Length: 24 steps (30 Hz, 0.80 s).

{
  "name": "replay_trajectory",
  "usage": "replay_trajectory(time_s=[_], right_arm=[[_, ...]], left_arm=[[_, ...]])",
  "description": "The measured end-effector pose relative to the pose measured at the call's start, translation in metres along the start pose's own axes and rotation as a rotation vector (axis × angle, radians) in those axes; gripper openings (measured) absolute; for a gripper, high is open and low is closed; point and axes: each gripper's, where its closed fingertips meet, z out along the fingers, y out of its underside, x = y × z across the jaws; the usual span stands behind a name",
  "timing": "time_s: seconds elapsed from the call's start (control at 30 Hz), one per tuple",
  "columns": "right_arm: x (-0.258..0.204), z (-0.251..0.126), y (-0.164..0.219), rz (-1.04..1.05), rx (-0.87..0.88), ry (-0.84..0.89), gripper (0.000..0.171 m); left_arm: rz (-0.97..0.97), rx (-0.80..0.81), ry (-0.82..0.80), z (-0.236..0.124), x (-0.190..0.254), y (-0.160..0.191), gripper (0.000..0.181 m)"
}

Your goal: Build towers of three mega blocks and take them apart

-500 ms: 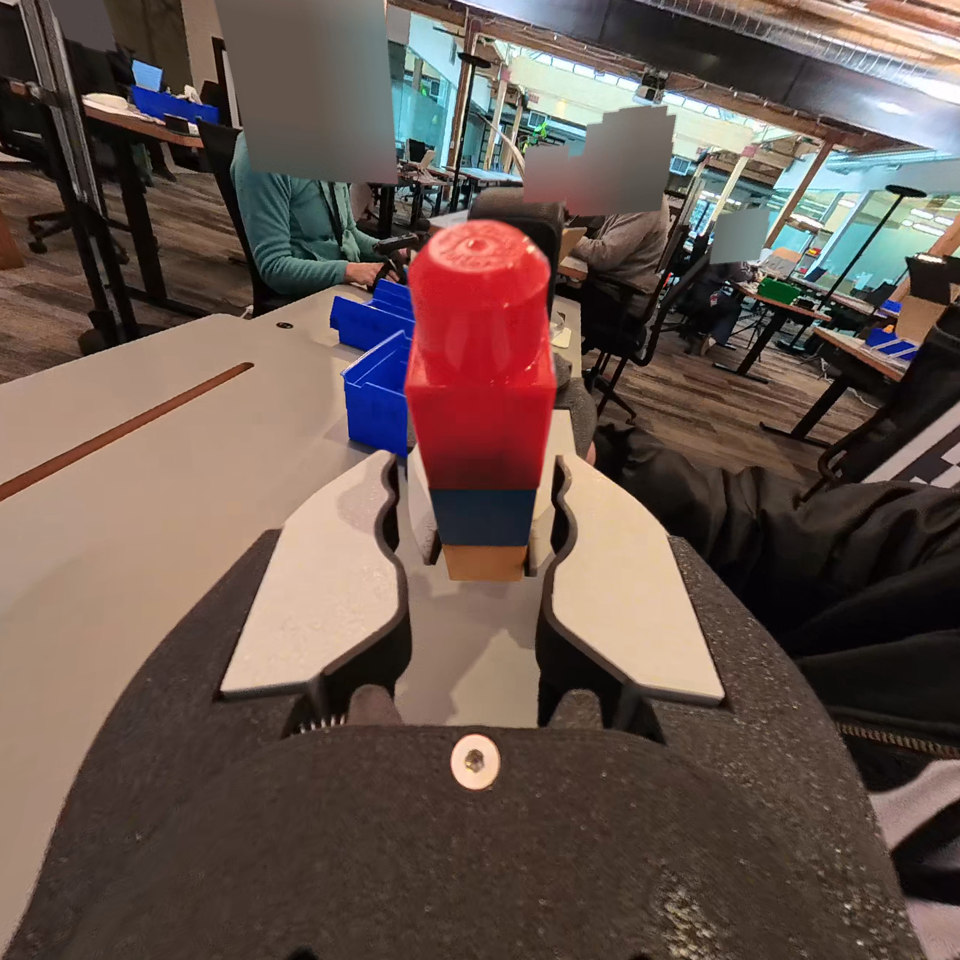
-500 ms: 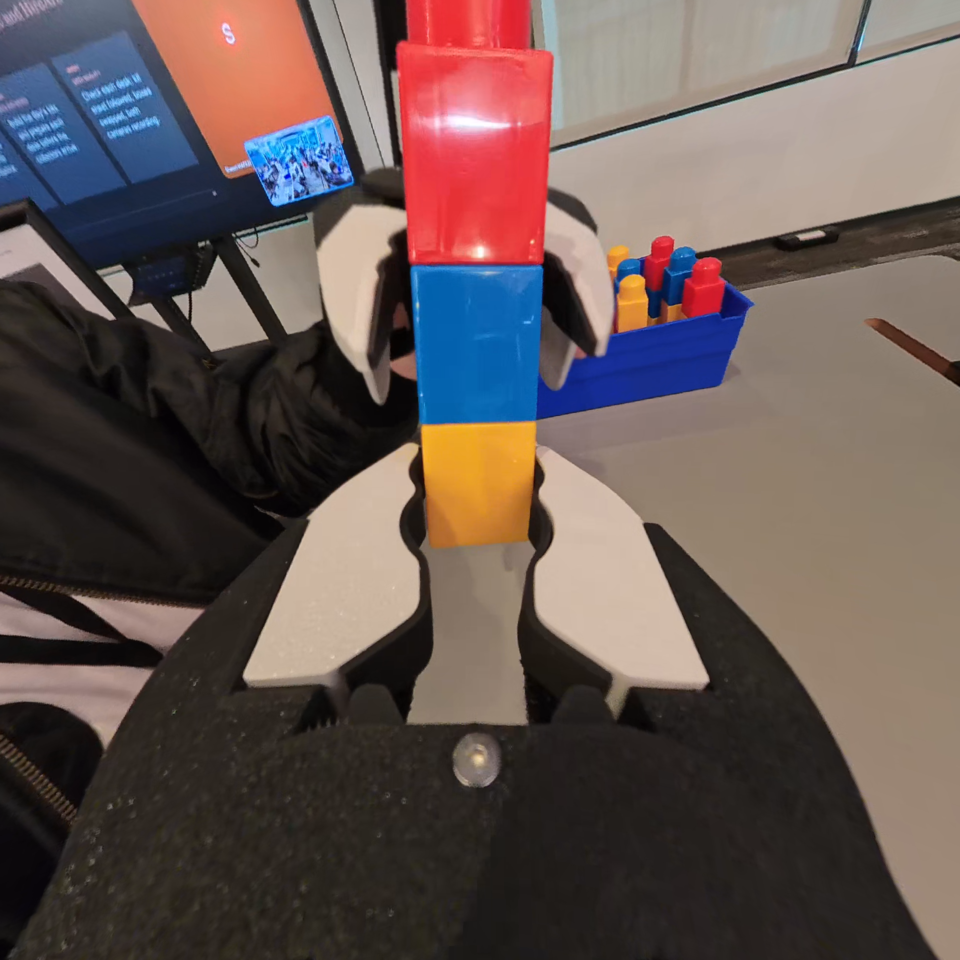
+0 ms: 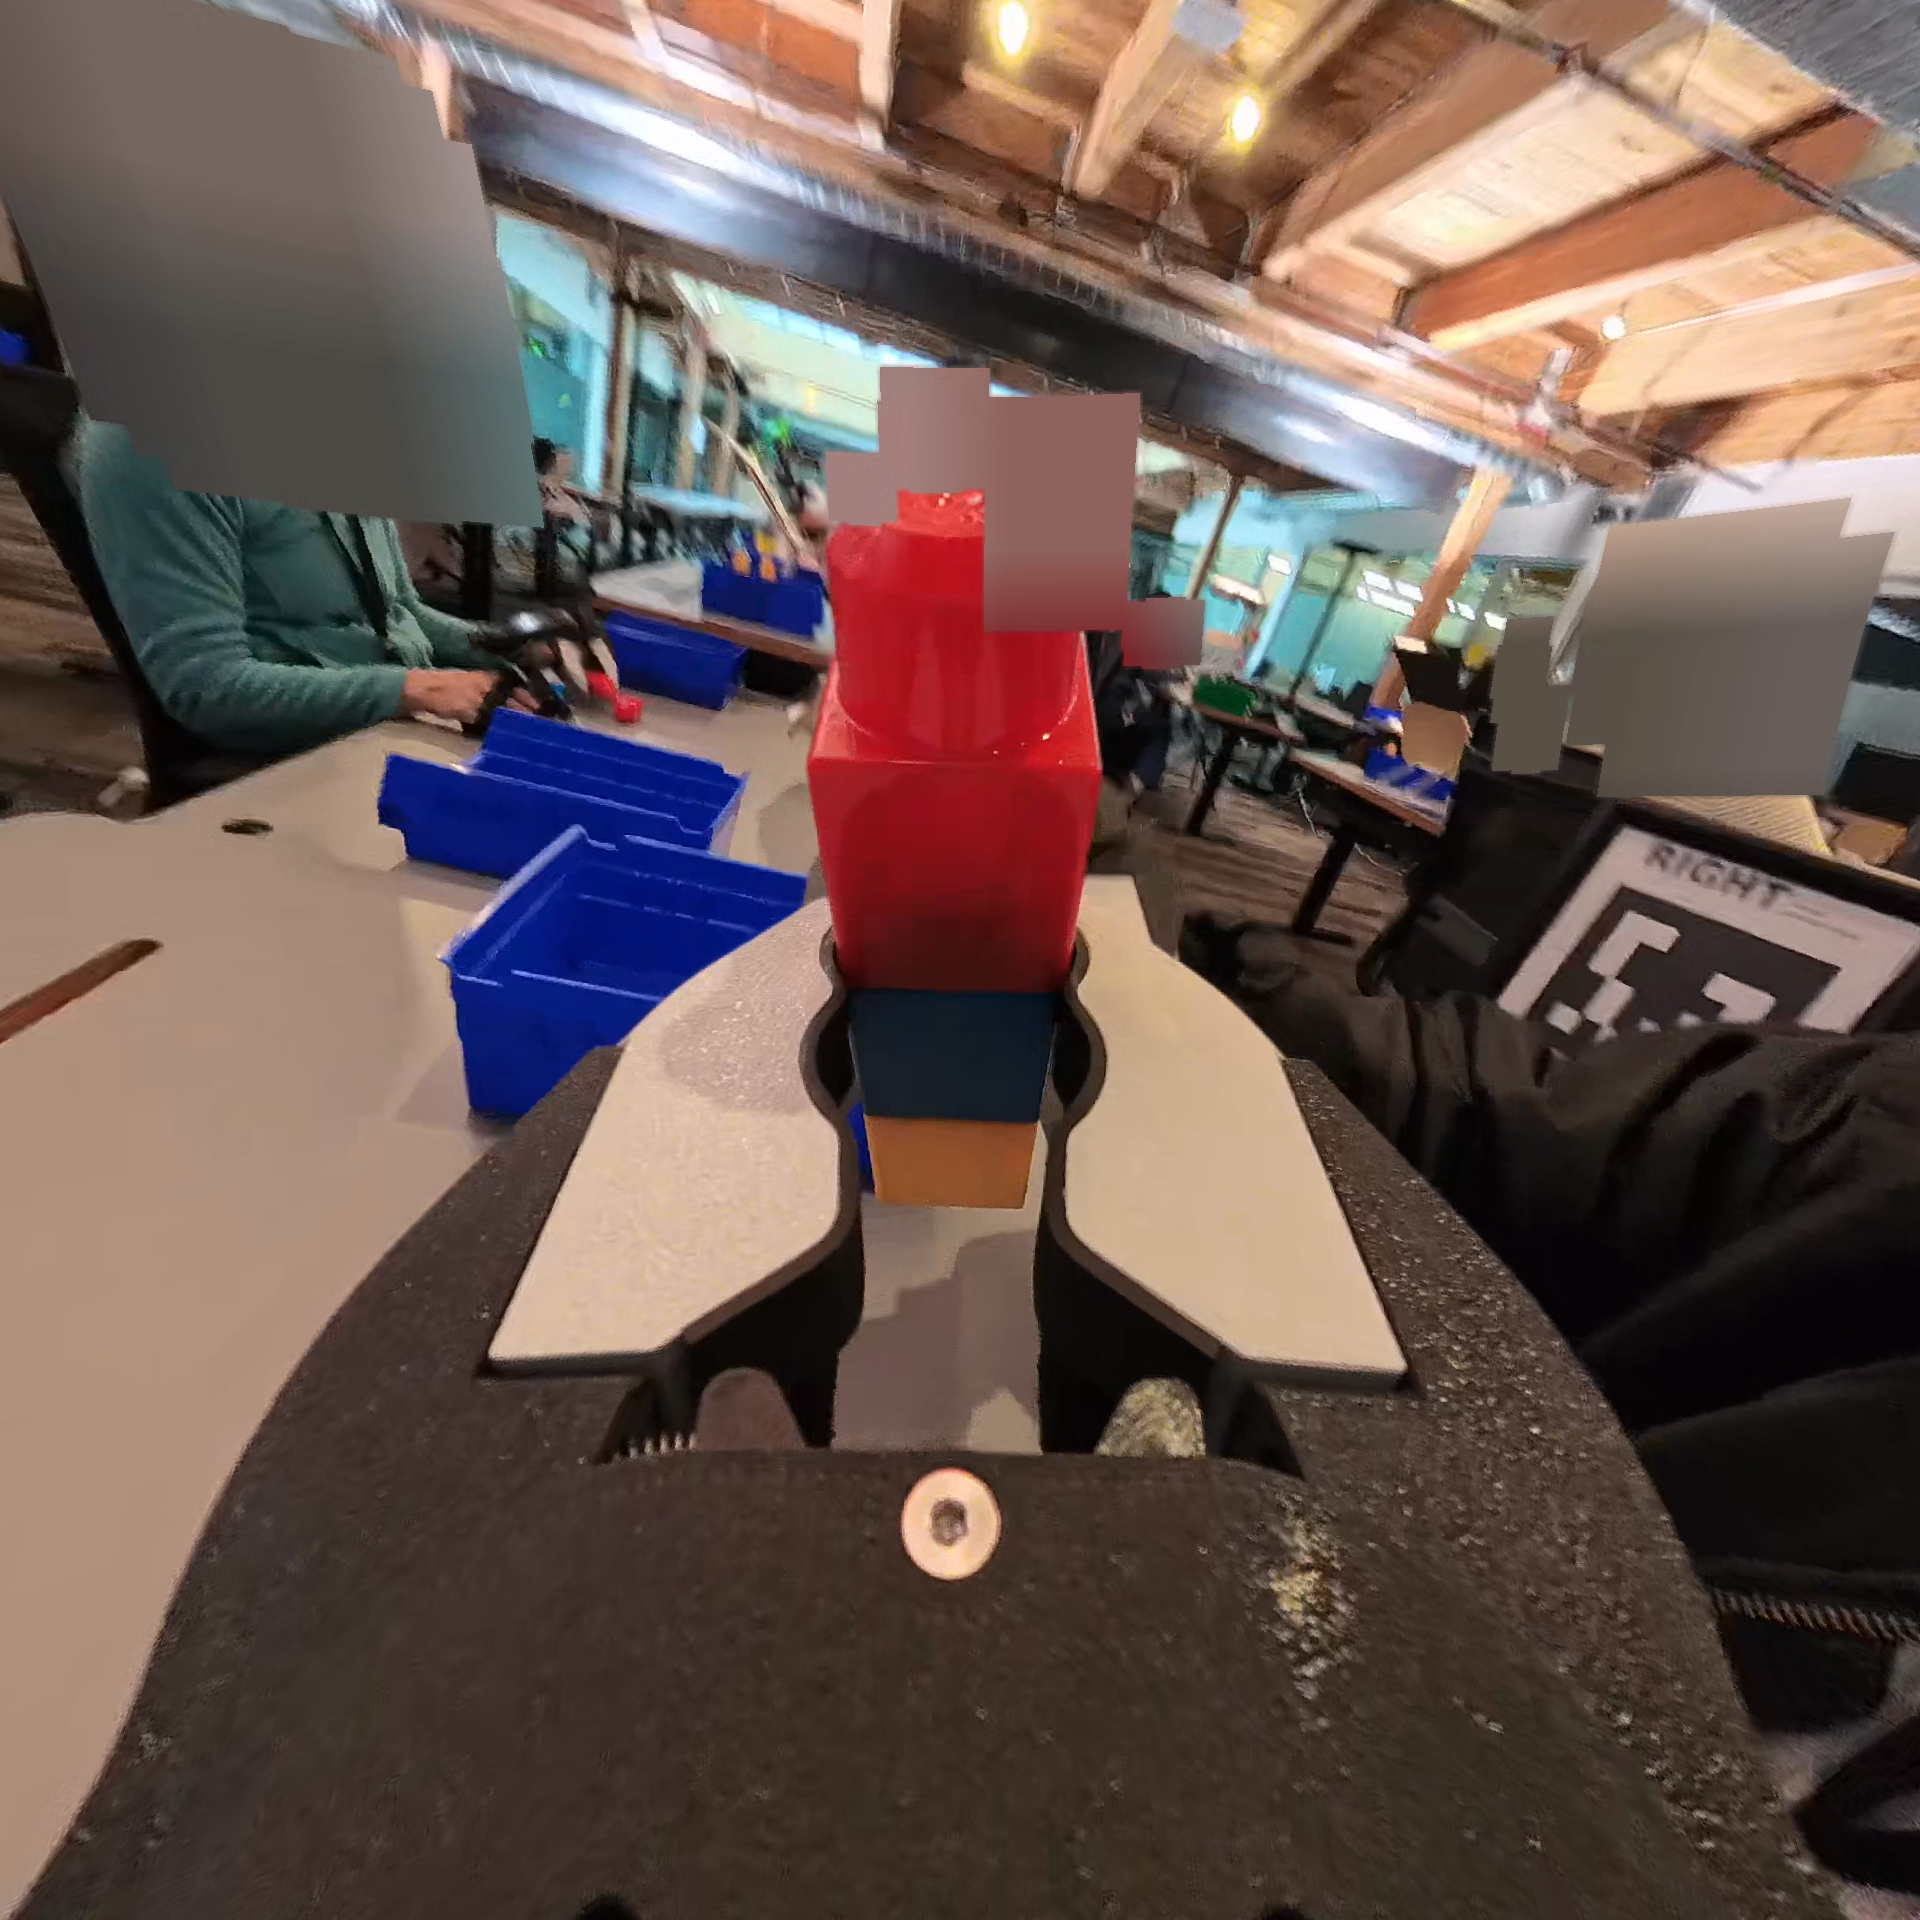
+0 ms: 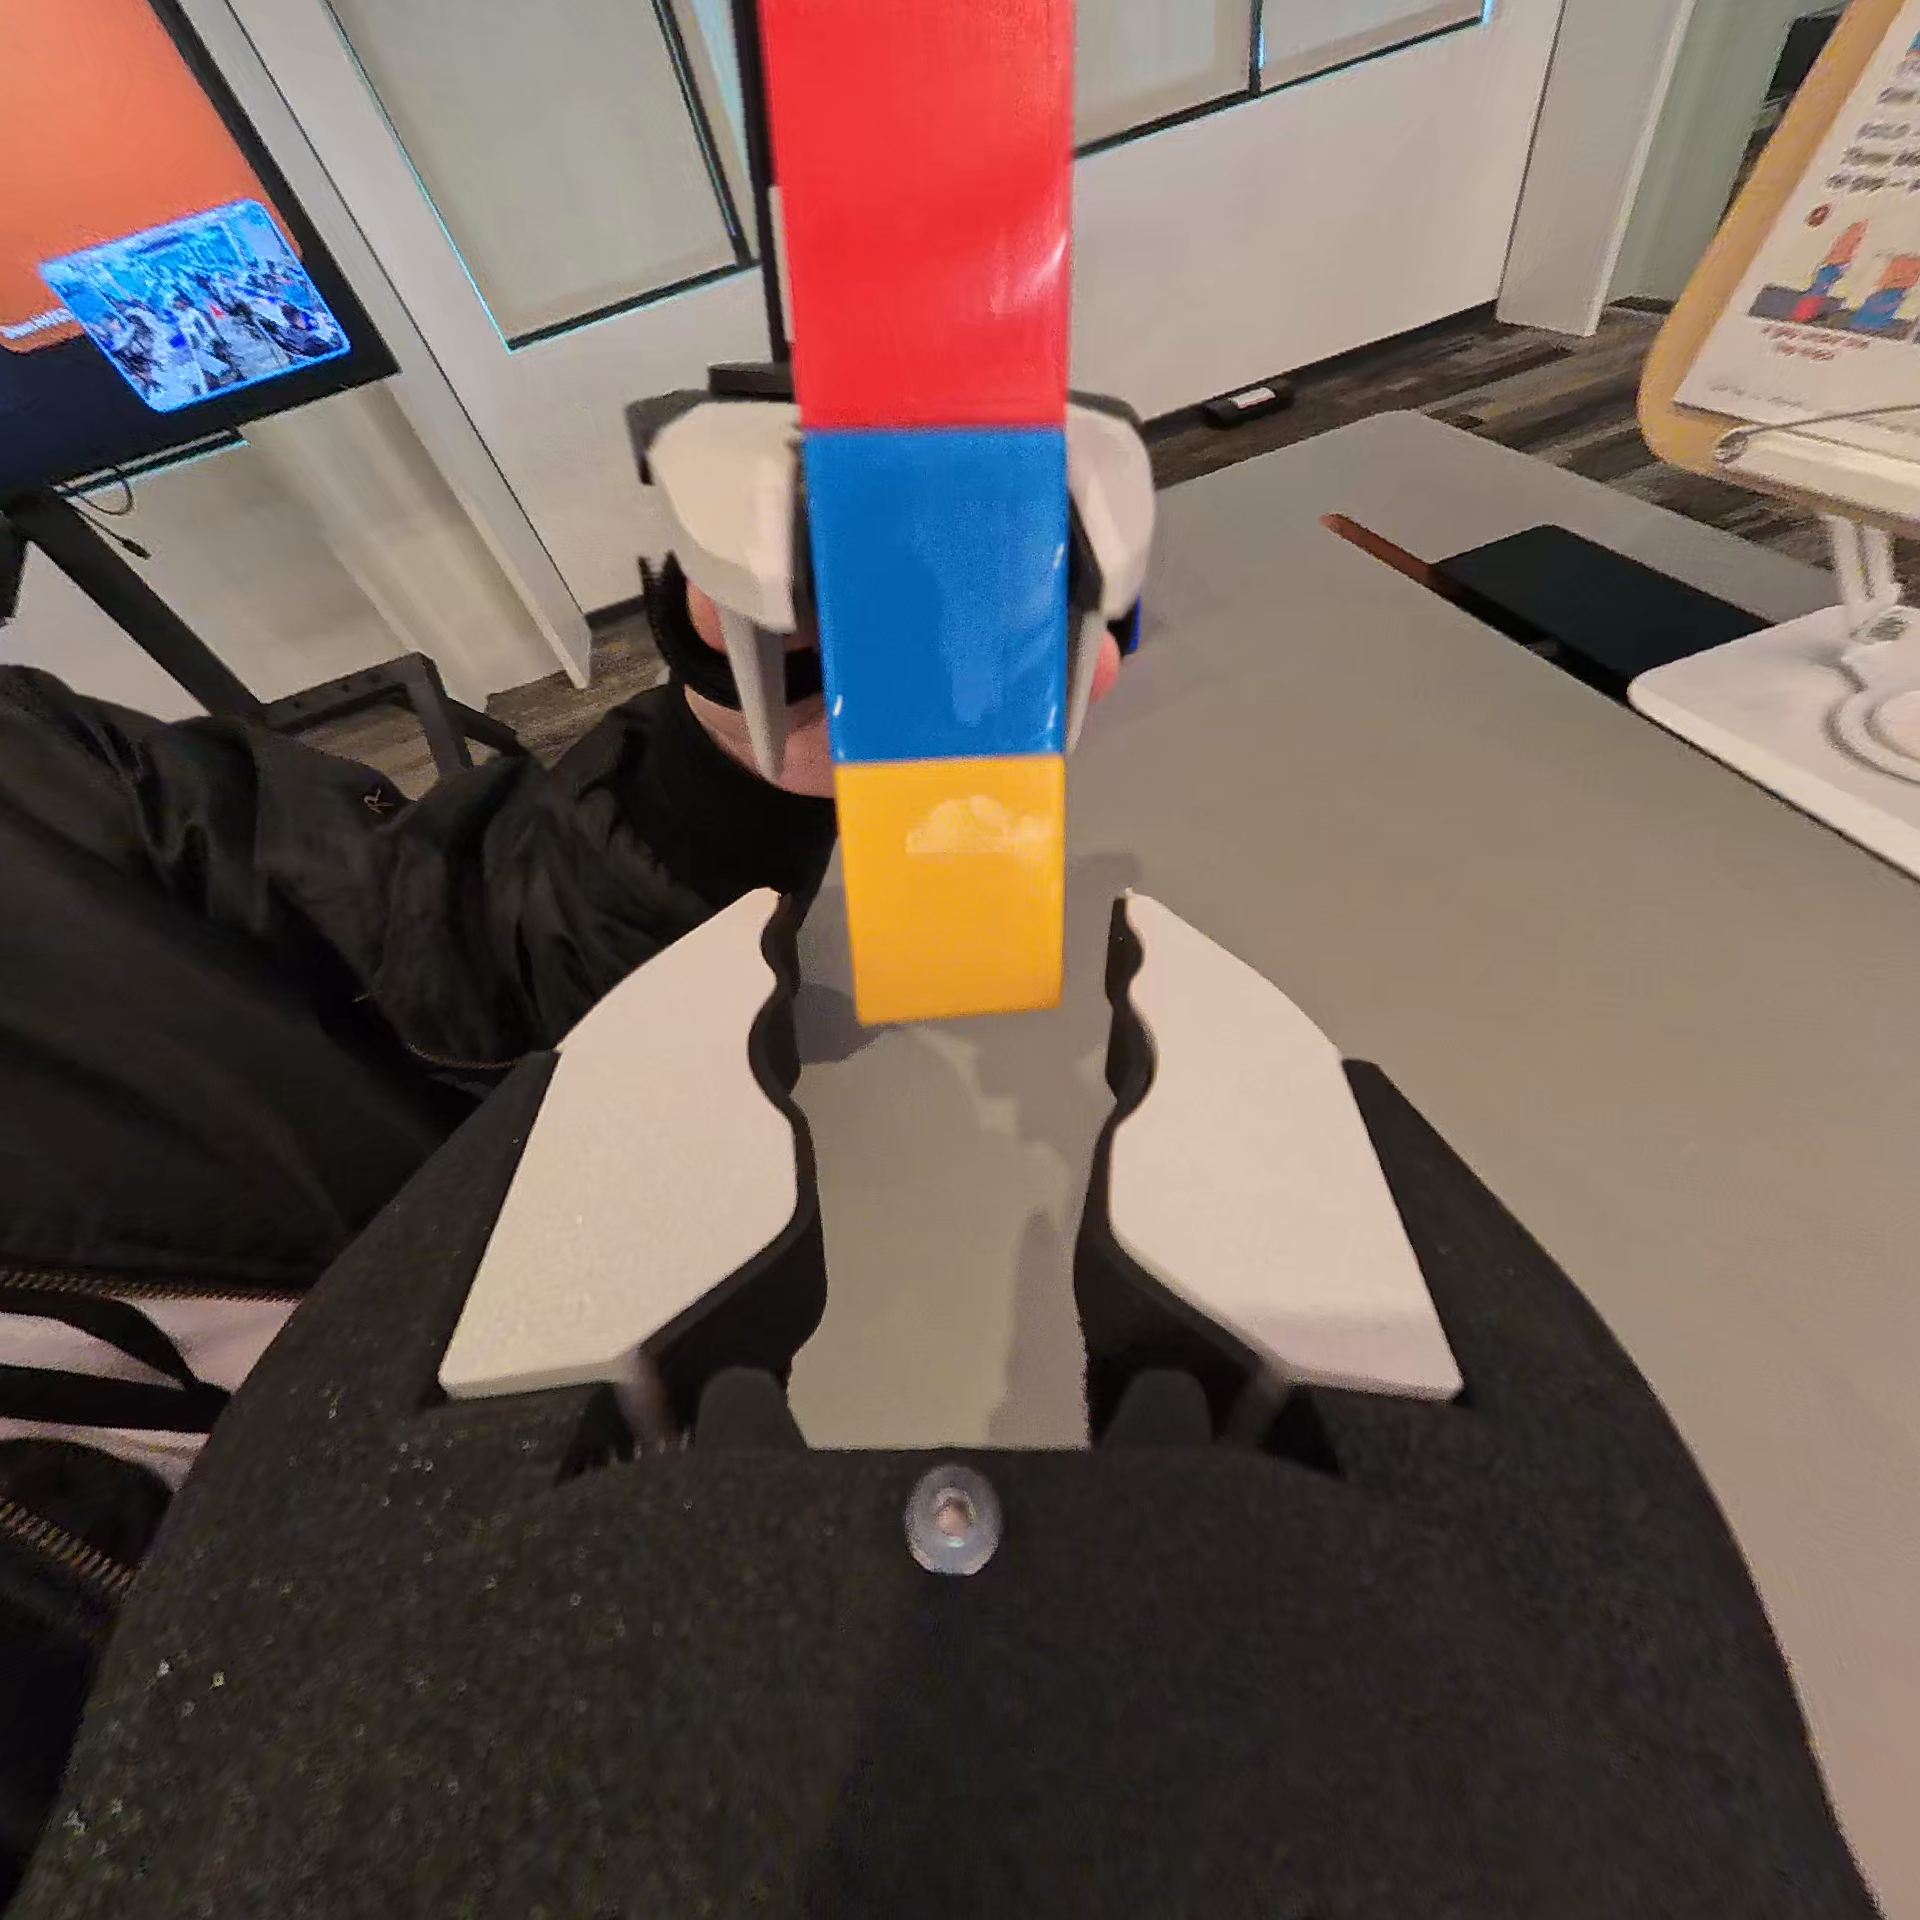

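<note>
Lifting clear of table (image 4: 1455,935), tower (image 4: 940,582) pinched by left gripper (image 3: 951,997), right gripper (image 4: 945,935) now spread, released.

Three blocks stacked in one column: top block (image 3: 951,831) on middle block (image 3: 948,1055), bottom block (image 3: 951,1164) under both. The left gripper (image 3: 951,925) clamps the middle block from either side. Opposite it, the right gripper (image 4: 951,904) has the bottom block between its tips (a gap on each side, no contact). The table (image 3: 208,1091) lies below. Left of the column in the left wrist view sit two bins, the near bin (image 3: 582,977) in front of the far bin (image 3: 561,779).
</note>
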Motion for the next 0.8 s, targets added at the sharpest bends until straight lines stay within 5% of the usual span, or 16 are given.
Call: replay_trajectory(time_s=[0.1, 0.13, 0.43, 0.53, 0.8], right_arm=[[0.000, -0.012, -0.009, -0.024, -0.031, 0.041, 0.050], [-0.001, -0.015, -0.009, -0.051, -0.057, 0.051, 0.036], [-0.006, -0.010, -0.009, -0.010, -0.119, 0.085, 0.036], [0.002, -0.007, 0.022, -0.035, -0.283, 0.168, 0.036], [0.002, -0.026, 0.023, -0.006, -0.224, 0.272, 0.036]], left_arm=[[0.043, -0.016, 0.030, 0.010, 0.005, -0.004, 0.036], [0.050, -0.018, 0.045, 0.013, 0.007, -0.004, 0.036], [0.037, -0.008, 0.050, 0.006, 0.010, -0.008, 0.036], [-0.067, 0.168, 0.147, -0.019, 0.015, -0.038, 0.035], [0.136, 0.053, -0.017, -0.056, 0.017, -0.041, 0.036]])
